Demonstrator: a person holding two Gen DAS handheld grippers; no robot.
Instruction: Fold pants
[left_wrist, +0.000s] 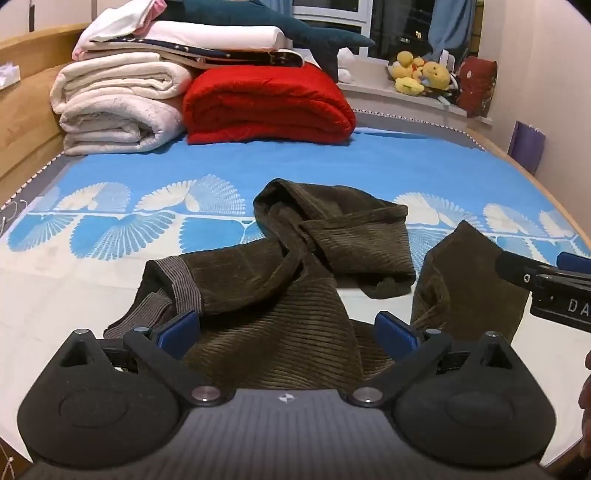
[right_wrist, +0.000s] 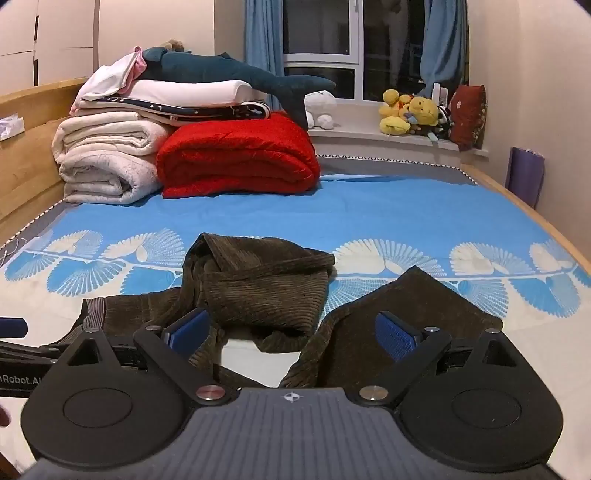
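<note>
The pants (left_wrist: 280, 273) lie crumpled on the bed (left_wrist: 332, 166), dark olive corduroy, just ahead of and partly under both tools. Neither tool holds anything: the left tool (left_wrist: 286, 332) stands wide, its blue pads spread over the ribbed cloth without pressing it, and the right tool (right_wrist: 291, 334) stands equally wide above the gap between two bunches of cloth.

By the look of it, this is thick, soft cloth. It should be light enough for one pinch to lift, limp enough to drape and drag, and ribbed enough not to slip between the pads. Nothing here is fragile. The legs are twisted over each other ahead of the left tool, so they need shaking out flat before any fold will hold.

The best hold looks like the waistband (left_wrist: 184, 284), a striped grey ribbed band turned outward just ahead and to the left of the left tool's left pad; it is firmer than the rest and gives a clean edge. One loose flap (right_wrist: 406, 325) lies directly under the right tool's right pad and could be pinched at its edge.

Writing: in the left view the right tool's body shows "DA", cut off by the frame edge. In the right view the left tool's body shows "Robot.A", partly cut off too. No label is visible on the pants.
</note>
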